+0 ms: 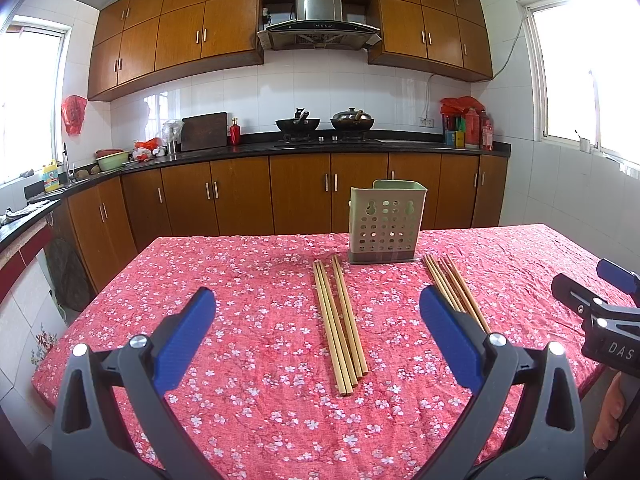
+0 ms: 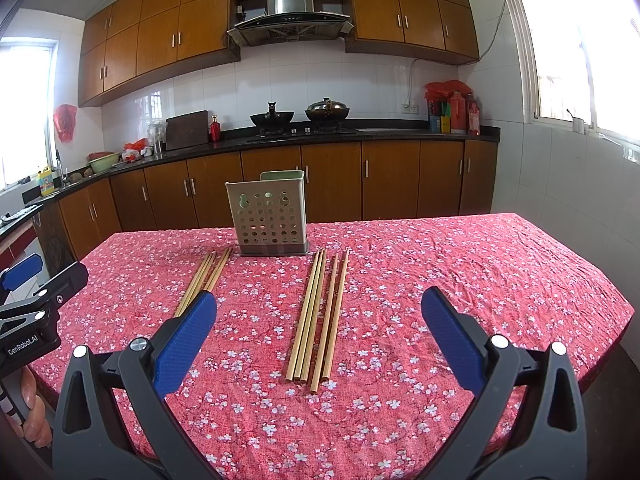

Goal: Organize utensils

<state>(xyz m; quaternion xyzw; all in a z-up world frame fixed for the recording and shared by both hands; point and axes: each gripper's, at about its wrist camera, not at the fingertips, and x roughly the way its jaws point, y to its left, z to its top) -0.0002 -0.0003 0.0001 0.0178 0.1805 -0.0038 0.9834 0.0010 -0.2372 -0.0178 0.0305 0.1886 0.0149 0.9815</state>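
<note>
Two bundles of wooden chopsticks lie on the red floral tablecloth. The left bundle (image 1: pixel 340 324) lies between my open left gripper's (image 1: pixel 316 312) fingers, a little ahead; it also shows in the right wrist view (image 2: pixel 204 278). The right bundle (image 2: pixel 320 316) lies ahead of my open right gripper (image 2: pixel 318 312), and shows partly behind the left gripper's right finger (image 1: pixel 456 286). A pale green perforated utensil holder (image 1: pixel 386 226) stands upright behind the bundles, also seen in the right wrist view (image 2: pixel 272 218). Both grippers hover empty above the table.
The table (image 1: pixel 248 420) fills the foreground, with its edges near on left and right. The right gripper's body (image 1: pixel 600 316) shows at the right edge; the left gripper's body (image 2: pixel 36 308) at the left edge. Kitchen counters and cabinets stand beyond.
</note>
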